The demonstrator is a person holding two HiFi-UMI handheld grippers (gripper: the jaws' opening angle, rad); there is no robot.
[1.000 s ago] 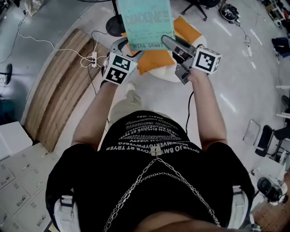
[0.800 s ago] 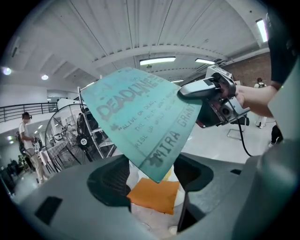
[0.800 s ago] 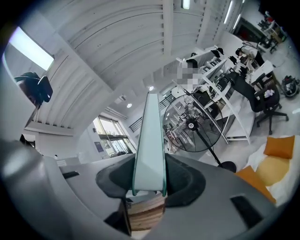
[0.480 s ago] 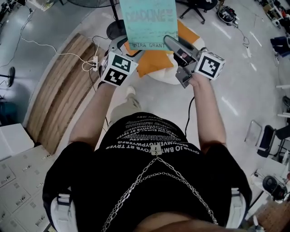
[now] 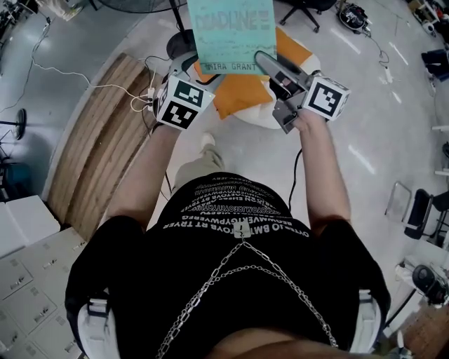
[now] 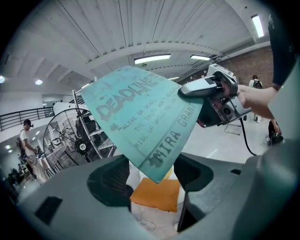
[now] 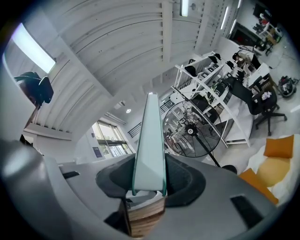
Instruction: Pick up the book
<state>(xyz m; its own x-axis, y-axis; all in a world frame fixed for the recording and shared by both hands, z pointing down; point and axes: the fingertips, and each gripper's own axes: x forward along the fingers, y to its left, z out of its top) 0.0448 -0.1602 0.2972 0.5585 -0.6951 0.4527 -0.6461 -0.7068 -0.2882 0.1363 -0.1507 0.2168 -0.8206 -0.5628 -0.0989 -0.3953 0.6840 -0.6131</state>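
Observation:
The teal book (image 5: pixel 231 31) with "DEADLINE" on its cover is held up in front of me, above the floor. My right gripper (image 5: pixel 265 64) is shut on its lower right edge; in the right gripper view the book (image 7: pixel 151 140) stands edge-on between the pads of that gripper (image 7: pixel 150 183). My left gripper (image 5: pixel 193 70) is at the lower left corner. In the left gripper view the book's (image 6: pixel 140 122) corner hangs in the wide gap of my left gripper (image 6: pixel 152 176), and the pads do not press on it. The right gripper (image 6: pixel 187 90) clamps the far edge.
Below the book lies an orange cushion (image 5: pixel 242 95) on a white round seat (image 5: pixel 263 116). A wooden platform (image 5: pixel 98 140) with a power strip (image 5: pixel 144 98) is at the left. A large standing fan (image 6: pixel 70 140), an office chair (image 5: pixel 309 10) and white cabinets (image 5: pixel 28 259) stand around.
Both grippers and the book have risen a little together. The book sits slightly higher in the head view, and the grip has not changed.

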